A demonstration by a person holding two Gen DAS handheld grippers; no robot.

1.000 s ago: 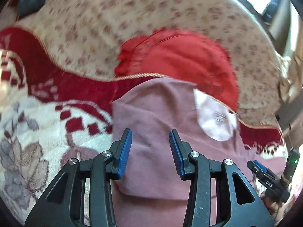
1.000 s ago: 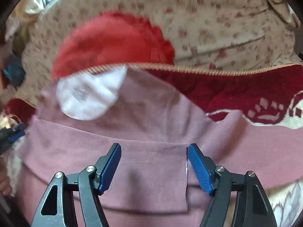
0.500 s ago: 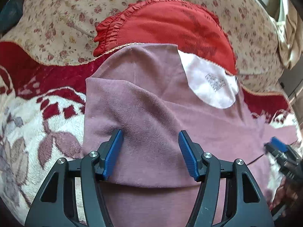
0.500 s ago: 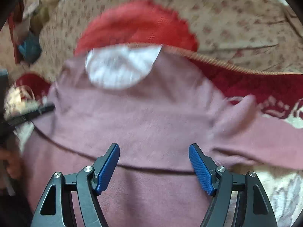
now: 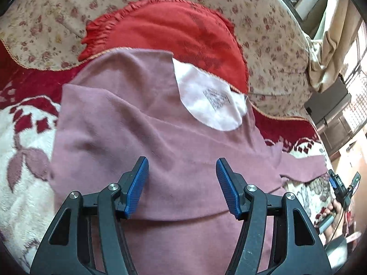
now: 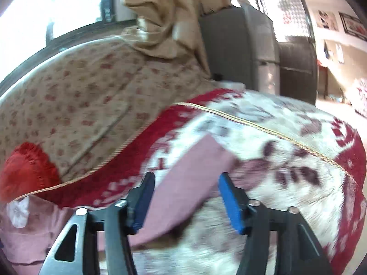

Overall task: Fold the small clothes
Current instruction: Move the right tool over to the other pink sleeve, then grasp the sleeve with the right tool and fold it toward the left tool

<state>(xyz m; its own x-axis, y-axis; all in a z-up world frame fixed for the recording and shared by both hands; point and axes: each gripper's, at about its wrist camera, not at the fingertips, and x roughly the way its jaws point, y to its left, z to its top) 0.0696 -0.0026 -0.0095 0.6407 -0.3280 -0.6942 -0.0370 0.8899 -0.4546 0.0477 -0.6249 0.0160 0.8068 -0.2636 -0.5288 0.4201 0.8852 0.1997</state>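
Observation:
A mauve long-sleeved top [image 5: 142, 142] lies on the bed, its lower part folded up over the body, with a white neck lining and label [image 5: 213, 100] showing. My left gripper [image 5: 182, 183] is open and empty above the fold. Its right sleeve [image 6: 195, 174] stretches out flat over the blanket. My right gripper [image 6: 185, 197] is open and empty, with the sleeve lying between its jaws; it also shows at the far right of the left wrist view [image 5: 341, 185].
The bed carries a red and cream patterned blanket [image 6: 286, 160] and a floral beige cover [image 5: 263, 18]. A red frilled cushion [image 5: 174, 34] lies behind the top's neck. A curtain [image 6: 165, 18] and grey cabinets [image 6: 240, 50] stand beyond the bed.
My right gripper has swung right, from over the top's body to over the outstretched sleeve. My left gripper has drawn back a little, still open over the folded part.

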